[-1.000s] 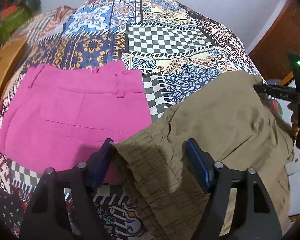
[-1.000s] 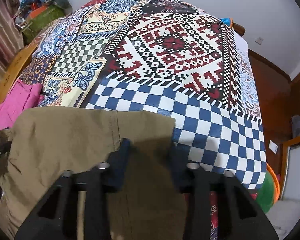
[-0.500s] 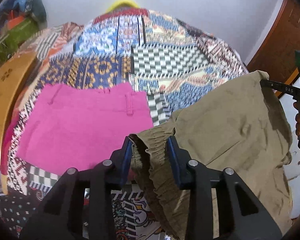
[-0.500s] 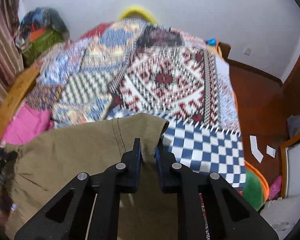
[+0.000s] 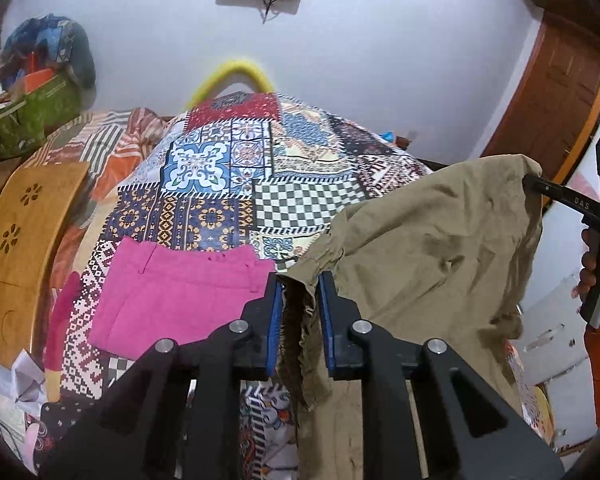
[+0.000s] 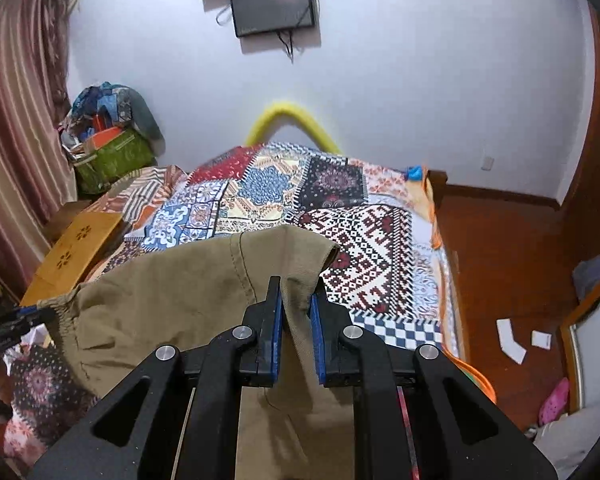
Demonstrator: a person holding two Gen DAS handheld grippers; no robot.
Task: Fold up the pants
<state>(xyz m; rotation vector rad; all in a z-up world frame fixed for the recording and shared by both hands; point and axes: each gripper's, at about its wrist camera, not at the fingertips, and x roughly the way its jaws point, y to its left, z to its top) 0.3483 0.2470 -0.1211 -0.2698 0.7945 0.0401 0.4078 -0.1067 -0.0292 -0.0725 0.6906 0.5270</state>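
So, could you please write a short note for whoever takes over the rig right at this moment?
Left gripper: jaws closing on the gathered waistband end of the olive pants.
Right gripper: shut on the other end of the same pants, near the seam.
The olive pants hang stretched between the two grippers, above the patchwork bedspread.
Pink pants lie flat on the bedspread, at the left in the left wrist view.
Done: the olive pants are gripped at both ends.
Left: lay them down and fold them.
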